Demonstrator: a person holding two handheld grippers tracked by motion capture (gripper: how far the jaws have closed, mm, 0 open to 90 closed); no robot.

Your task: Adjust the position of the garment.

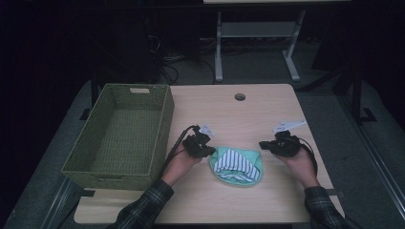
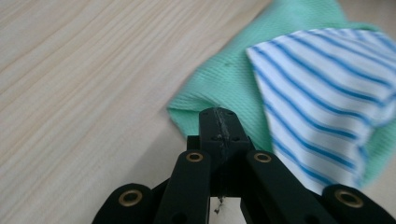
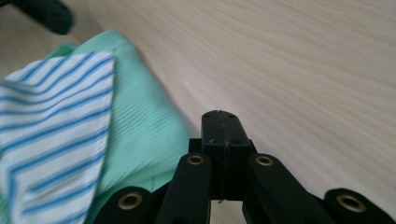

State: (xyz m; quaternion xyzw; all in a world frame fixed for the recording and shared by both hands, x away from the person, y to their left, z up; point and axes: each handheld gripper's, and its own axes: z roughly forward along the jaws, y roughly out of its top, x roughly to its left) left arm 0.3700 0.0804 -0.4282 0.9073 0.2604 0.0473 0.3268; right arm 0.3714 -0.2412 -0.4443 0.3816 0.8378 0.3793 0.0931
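A folded green cloth (image 1: 241,157) lies on the wooden table (image 1: 239,114) with a white, blue-striped cloth (image 1: 234,164) on top of it. My left gripper (image 1: 208,151) hovers at the green cloth's left edge, jaws shut with nothing between them. In the left gripper view its tip (image 2: 219,116) is over the green cloth's corner (image 2: 224,79), beside the striped cloth (image 2: 317,93). My right gripper (image 1: 263,144) is just right of the cloths, shut and empty. In the right gripper view its tip (image 3: 221,119) is over bare wood, next to the green cloth (image 3: 140,126) and the striped cloth (image 3: 51,121).
A green woven basket (image 1: 125,131) stands on the table's left side, its inside bare. A round cable hole (image 1: 239,97) is near the table's far edge. Beyond the table are desk legs (image 1: 218,47) and cables on a dark floor.
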